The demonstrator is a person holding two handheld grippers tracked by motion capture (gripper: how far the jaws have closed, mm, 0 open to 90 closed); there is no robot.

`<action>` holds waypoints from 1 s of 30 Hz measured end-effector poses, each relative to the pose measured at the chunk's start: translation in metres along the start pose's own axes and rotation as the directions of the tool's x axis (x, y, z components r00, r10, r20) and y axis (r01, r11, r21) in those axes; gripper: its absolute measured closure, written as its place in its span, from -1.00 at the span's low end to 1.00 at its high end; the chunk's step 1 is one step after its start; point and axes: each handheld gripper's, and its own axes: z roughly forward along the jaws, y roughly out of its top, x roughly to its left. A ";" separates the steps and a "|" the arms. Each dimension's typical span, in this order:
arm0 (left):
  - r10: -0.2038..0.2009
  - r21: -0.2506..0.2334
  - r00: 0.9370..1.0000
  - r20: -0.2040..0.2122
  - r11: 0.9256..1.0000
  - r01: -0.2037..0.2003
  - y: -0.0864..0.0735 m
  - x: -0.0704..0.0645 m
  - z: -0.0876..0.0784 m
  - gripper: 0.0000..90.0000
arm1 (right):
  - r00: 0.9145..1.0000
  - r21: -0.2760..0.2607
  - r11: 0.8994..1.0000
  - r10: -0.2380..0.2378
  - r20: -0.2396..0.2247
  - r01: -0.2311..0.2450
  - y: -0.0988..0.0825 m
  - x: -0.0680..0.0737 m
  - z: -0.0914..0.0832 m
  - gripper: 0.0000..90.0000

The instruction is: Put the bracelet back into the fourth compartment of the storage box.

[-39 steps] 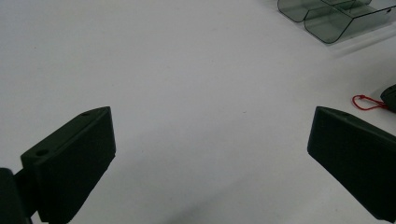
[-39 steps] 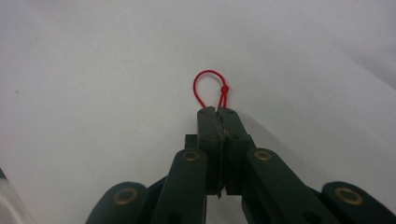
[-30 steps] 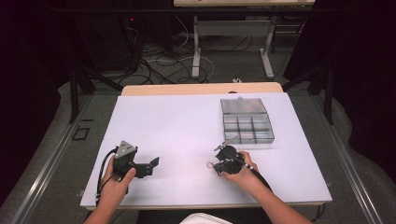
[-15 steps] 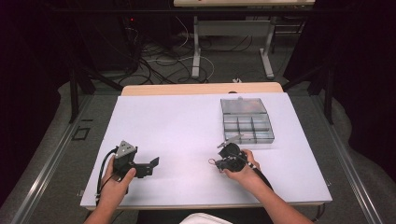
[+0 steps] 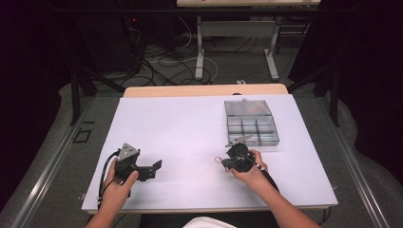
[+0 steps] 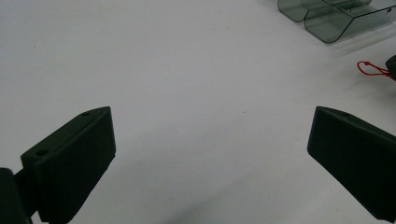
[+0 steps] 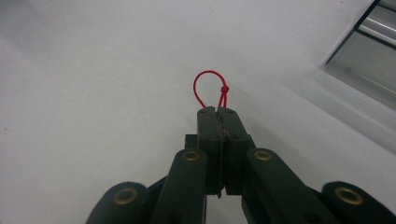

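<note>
Two grippers were in your hands over the white table (image 5: 190,128). Your right gripper (image 5: 223,163) had its jaws pressed together on a red cord loop (image 7: 211,88), pinching it just below the knot so the loop stuck out past the jaw tips above the tabletop. In the high view that gripper sat near the table's front edge, just in front of the clear compartment box (image 5: 251,123), with the loop pointing toward the table's middle. Your left gripper (image 6: 210,154) held its jaws wide apart with nothing between them, low over bare tabletop at the front left, well apart from the right one. From the left gripper view you could see the cord loop and a corner of the box off to the upper right.
</note>
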 end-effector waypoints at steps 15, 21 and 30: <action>0.000 -0.001 1.000 0.001 1.000 0.000 0.000 0.000 0.000 -0.97 | 1.000 -0.069 0.997 0.014 0.011 -0.014 0.001 -0.009 -0.009 0.99; 0.000 -0.001 1.000 0.001 1.000 0.000 0.000 0.000 0.000 -0.97 | 1.000 -0.090 0.996 0.015 0.018 -0.013 0.001 -0.012 -0.011 0.99; 0.000 -0.001 1.000 0.001 1.000 0.000 0.000 0.000 0.000 -0.97 | 0.999 -0.115 0.993 0.017 0.032 -0.013 0.002 -0.016 -0.016 0.98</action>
